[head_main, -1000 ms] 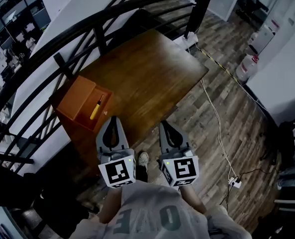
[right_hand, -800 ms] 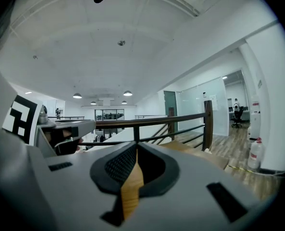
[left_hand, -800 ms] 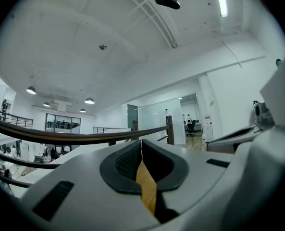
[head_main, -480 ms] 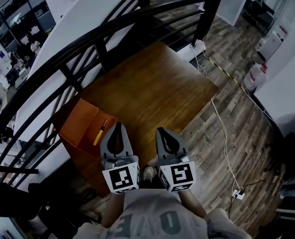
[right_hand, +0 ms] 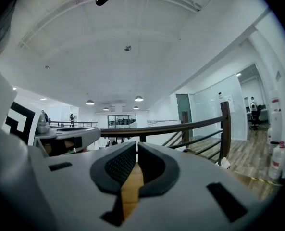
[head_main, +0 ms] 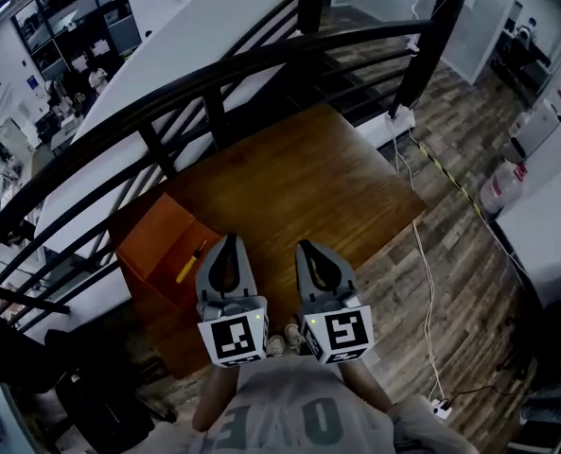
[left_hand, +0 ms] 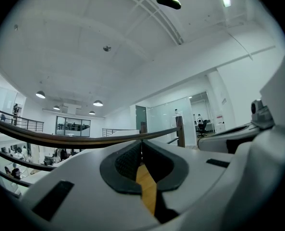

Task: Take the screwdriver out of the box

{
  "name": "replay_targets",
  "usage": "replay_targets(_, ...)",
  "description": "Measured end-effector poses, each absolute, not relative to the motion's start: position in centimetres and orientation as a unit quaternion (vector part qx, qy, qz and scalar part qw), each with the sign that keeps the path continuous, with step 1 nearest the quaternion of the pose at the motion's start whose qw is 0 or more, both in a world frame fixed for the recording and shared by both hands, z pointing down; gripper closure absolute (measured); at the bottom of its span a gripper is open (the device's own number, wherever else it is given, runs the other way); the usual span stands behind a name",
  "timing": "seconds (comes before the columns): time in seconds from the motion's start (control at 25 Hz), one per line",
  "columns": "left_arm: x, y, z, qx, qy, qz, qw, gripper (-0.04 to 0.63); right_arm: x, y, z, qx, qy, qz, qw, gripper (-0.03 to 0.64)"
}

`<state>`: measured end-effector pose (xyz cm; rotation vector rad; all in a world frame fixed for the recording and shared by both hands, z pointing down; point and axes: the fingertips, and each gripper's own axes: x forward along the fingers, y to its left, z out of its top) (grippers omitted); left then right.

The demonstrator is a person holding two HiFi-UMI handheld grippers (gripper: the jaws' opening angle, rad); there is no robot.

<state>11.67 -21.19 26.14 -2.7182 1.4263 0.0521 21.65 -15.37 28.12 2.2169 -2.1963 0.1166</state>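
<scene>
Both pairs of jaws were closed on nothing: the left gripper (head_main: 229, 242) and right gripper (head_main: 306, 248) hung side by side over the table's (head_main: 299, 173) near edge. The screwdriver (head_main: 189, 263) lay inside the box (head_main: 152, 239), at nine o'clock from the left gripper's tips. The approach seemed in hand; next, that gripper would need to open and dip over the handle.

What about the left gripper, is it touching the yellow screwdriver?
Apart. The head view shows the screwdriver lying in the box beside the left gripper, whose own view shows shut, empty jaws.
</scene>
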Motion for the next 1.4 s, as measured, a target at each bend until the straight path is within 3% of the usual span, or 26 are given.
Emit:
replay_targets(0.64, 10.0, -22.3, 25.8, -0.865, 0.499, 0.016, 0.043, 0.571, 20.4, -18.1, 27.9, 0.665, -0.746, 0.031, 0.0, 0.595)
replay_targets(0.76, 8.9, -22.5, 26.1, -0.864, 0.502, 0.008, 0.038, 0.499, 19.2, -18.8, 27.9, 0.646, -0.762, 0.034, -0.005, 0.594)
replay_targets(1.12, 1.6, -24.4, 26.9, -0.818, 0.572, -0.042, 0.049, 0.474, 13.7, -21.1, 28.6, 0.565, -0.823, 0.049, -0.001, 0.534)
replay_targets(1.4, -1.6, -23.9, 27.6, -0.794, 0.601, -0.084, 0.045, 0.466, 10.5, -22.0, 28.8, 0.516, -0.855, 0.056, -0.002, 0.532)
